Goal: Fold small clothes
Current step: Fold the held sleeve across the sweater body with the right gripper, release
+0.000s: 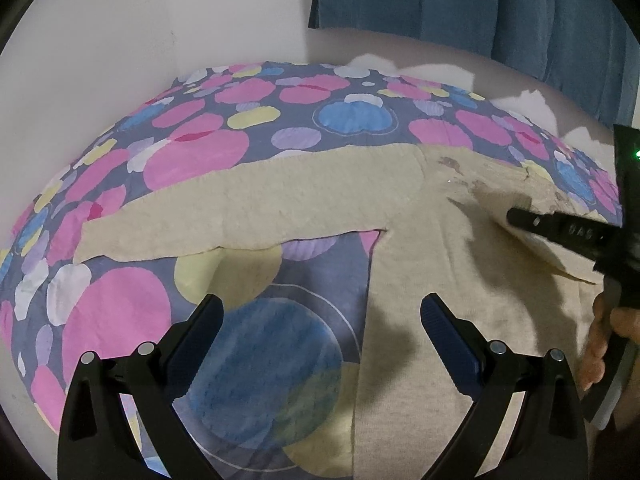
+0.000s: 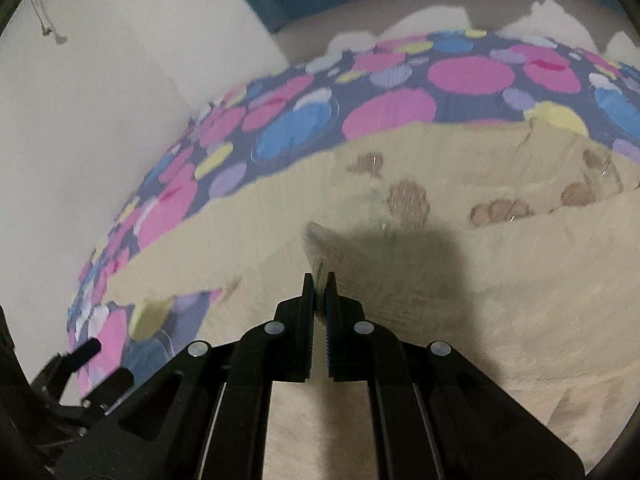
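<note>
Black left gripper (image 1: 320,320) nearest in the left wrist view, jaws spread wide apart, nothing between them, hovering over the edge of the garment's body where it meets the bedcover. Blue ribbed pads (image 1: 448,336) facing inward on its fingers.

Cream knit sweater (image 1: 460,320) lying flat on a spotted bedcover (image 1: 120,312), body running down the right half of that view, one long sleeve (image 1: 240,216) stretched out straight to the left. Brown printed shapes (image 1: 452,164) near the top of the chest.

Right gripper (image 2: 319,280) with jaws pressed together on a ribbed cuff or edge of the cream knit (image 2: 340,248), that fold raised off the body and draped across it; dark shadow beneath. Same tool seen from the left wrist view entering from the right edge (image 1: 516,216), tip over the chest, with a hand (image 1: 600,344) on its handle below. Right wrist view blurred, so finer detail of the fold cannot be told.

Pink, blue, yellow and lilac circles on a purple ground covering the bed beyond the sweater. White wall (image 1: 140,20) behind on the left; blue curtain (image 1: 480,0) hanging at upper right.
</note>
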The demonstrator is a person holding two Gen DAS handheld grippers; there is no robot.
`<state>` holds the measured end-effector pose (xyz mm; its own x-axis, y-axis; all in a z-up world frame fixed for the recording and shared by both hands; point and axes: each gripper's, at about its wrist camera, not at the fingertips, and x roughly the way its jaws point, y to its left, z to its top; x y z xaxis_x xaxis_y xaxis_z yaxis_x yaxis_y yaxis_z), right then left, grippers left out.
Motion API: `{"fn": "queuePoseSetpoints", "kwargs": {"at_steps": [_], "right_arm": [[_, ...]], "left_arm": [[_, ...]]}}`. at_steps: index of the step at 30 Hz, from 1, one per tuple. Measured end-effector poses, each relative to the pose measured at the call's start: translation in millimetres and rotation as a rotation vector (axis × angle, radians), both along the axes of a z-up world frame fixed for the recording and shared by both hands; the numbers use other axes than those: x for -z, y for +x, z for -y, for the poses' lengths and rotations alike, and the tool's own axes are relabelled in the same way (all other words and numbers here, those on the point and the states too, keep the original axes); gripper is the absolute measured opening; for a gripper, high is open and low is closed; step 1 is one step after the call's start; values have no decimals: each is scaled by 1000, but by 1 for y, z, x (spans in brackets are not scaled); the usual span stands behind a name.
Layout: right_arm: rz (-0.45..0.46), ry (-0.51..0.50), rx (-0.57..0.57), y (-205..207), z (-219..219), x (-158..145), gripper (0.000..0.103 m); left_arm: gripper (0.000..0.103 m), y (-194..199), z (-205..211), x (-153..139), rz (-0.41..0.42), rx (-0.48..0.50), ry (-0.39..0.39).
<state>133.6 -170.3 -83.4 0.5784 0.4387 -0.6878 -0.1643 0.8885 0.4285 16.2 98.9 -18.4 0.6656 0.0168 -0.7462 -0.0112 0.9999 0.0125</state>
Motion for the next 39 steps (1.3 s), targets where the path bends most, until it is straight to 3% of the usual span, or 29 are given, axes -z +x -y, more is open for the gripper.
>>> {"fn": "queuePoseSetpoints", "kwargs": {"at_steps": [23, 27, 31, 33, 36, 39], "right_arm": [[-88, -75, -138, 1, -38, 32, 8], [-123, 41, -214, 1, -41, 32, 19], [-194, 157, -332, -2, -53, 38, 20], [-182, 158, -339, -6, -50, 31, 20], [-118, 214, -330, -17, -18, 6, 20], [-49, 289, -255, -29, 49, -20, 28]], "left_arm": [[98, 1, 6, 6, -22, 6, 0], [98, 1, 11, 10, -29, 16, 6], [98, 0, 15, 14, -38, 28, 11], [98, 0, 16, 14, -39, 35, 13], [98, -2, 15, 13, -28, 42, 9], [98, -3, 13, 11, -6, 47, -7]]}}
